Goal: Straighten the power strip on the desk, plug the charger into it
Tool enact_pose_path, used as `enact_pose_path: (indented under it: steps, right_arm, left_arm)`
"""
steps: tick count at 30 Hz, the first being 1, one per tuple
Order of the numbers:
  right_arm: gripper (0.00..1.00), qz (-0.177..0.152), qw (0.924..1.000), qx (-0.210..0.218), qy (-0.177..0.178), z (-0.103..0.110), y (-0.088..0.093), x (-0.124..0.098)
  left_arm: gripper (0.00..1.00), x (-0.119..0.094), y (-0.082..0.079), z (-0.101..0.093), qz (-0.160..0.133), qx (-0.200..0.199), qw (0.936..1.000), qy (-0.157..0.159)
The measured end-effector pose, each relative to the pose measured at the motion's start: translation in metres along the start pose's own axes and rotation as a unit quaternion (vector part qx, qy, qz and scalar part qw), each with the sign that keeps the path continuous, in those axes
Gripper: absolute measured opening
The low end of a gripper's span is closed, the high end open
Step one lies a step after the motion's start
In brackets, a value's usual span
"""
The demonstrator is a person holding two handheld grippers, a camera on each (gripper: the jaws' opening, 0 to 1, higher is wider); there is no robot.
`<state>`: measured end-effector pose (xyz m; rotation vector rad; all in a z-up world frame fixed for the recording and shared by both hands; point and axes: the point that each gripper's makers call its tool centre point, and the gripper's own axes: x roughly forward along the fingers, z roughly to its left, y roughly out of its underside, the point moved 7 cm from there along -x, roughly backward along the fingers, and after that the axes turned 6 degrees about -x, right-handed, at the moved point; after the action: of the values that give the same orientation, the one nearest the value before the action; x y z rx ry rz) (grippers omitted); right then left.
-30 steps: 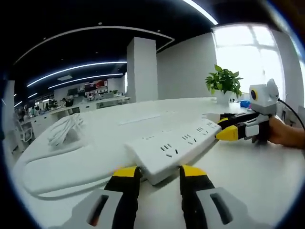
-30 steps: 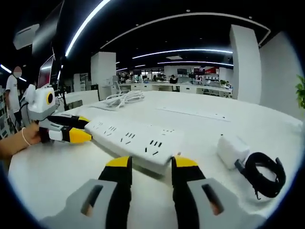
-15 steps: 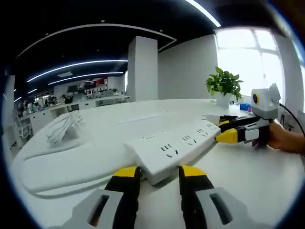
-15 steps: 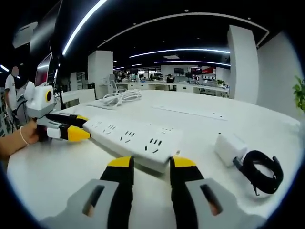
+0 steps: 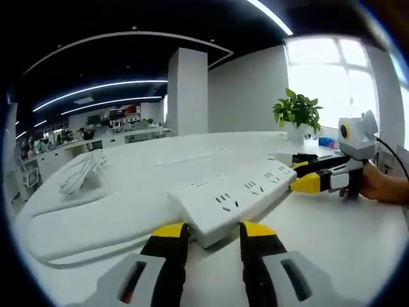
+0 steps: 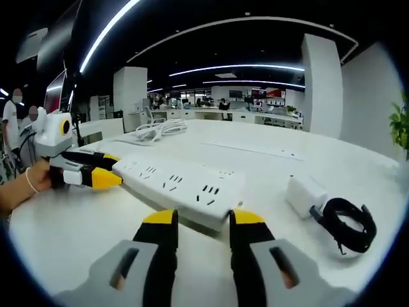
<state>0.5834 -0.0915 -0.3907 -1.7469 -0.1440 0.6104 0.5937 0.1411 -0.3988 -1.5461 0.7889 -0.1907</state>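
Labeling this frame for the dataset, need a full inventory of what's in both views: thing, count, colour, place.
power strip: 1, white, flat on the desk, one end at each gripper's jaws
charger: 1, white, on the desk beside the strip's right-gripper end
coiled cable: 1, black, next to the charger
white cable bundle: 1, white, farther back on the desk
desk: 1, white
potted plant: 1, green leaves, white pot, far edge by the window
left gripper: 1, yellow tips, jaws either side of the strip's end
right gripper: 1, yellow tips, jaws either side of the other end
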Motion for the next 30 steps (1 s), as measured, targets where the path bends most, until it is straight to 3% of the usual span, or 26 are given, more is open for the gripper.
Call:
enact_pose_path:
  steps: [30]
  right_arm:
    - [0.3, 0.009, 0.9999, -0.008, 0.01, 0.001, 0.004, -0.012]
  left_arm:
    - [0.33, 0.0, 0.002, -0.006, -0.001, 0.009, 1.0, 0.003]
